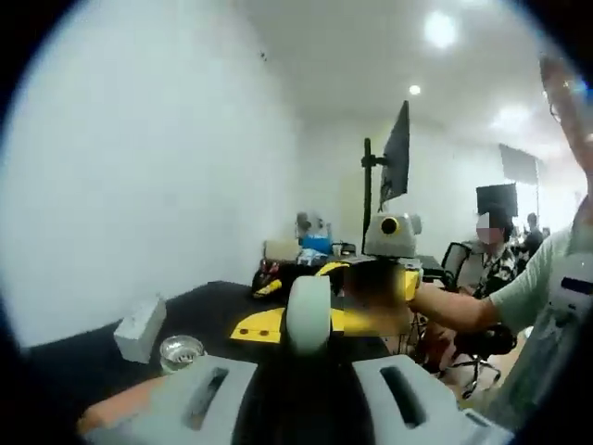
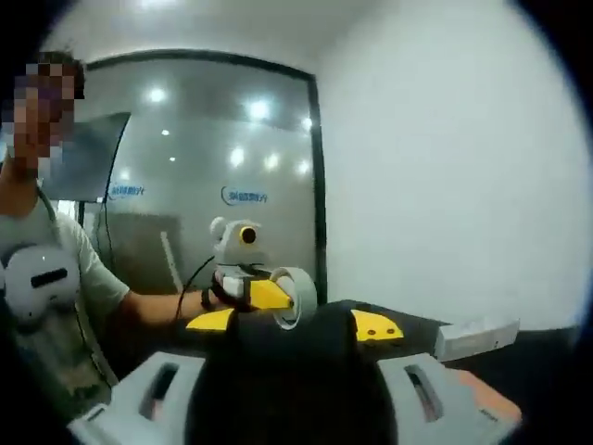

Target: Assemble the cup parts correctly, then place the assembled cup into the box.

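left gripper [image 1: 308,366] fingers grip the white cup [image 1: 308,313]; right gripper [image 2: 289,371] fingers grip a dark part [image 2: 296,357]: align axes squarely before joining

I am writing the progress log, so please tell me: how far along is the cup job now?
Done: both parts are picked up. The left gripper is shut on a pale cup part, the right gripper on a dark part. In hand: they face each other, not visibly joined. Left: joining them and boxing the cup; a small clear piece lies on the black table.
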